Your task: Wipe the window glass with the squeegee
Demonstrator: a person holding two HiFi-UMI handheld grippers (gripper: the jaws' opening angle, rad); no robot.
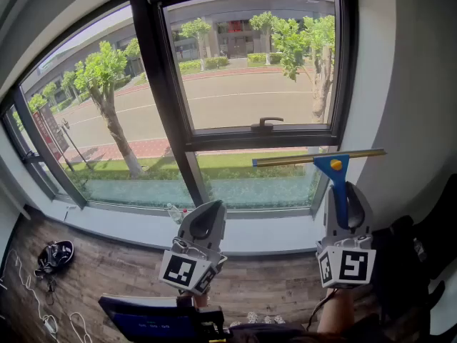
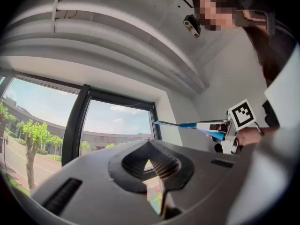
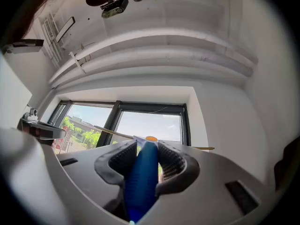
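One squeegee (image 1: 335, 164) stands upright in your right gripper (image 1: 344, 204). Its blue handle rises from between the jaws, and its brass-coloured blade bar lies level across the top. The bar sits in front of the lower part of the right-hand window glass (image 1: 250, 70), below the dark crossbar of the window frame (image 1: 166, 77). No view shows whether the blade edge touches the glass.

The right gripper view shows the jaws clamped on both sides of the handle, with the ribbed pads pressed against the blue plastic.

The tool will probably feel light and stiff. The wide bar at the far end may twist in your grip when it drags on the pane. The handle looks smooth, so it could slip or turn between the pads. The wiping edge is likely soft rubber, so leave the blade free and keep your hold on the handle.

Your left gripper (image 1: 207, 216) hangs lower and to the left, in front of the sill (image 1: 128, 216), well apart from the squeegee. Its jaws are drawn together with only a thin slit between them, and they hold nothing.

A latch handle (image 1: 265, 125) sits on the crossbar, above the blade.
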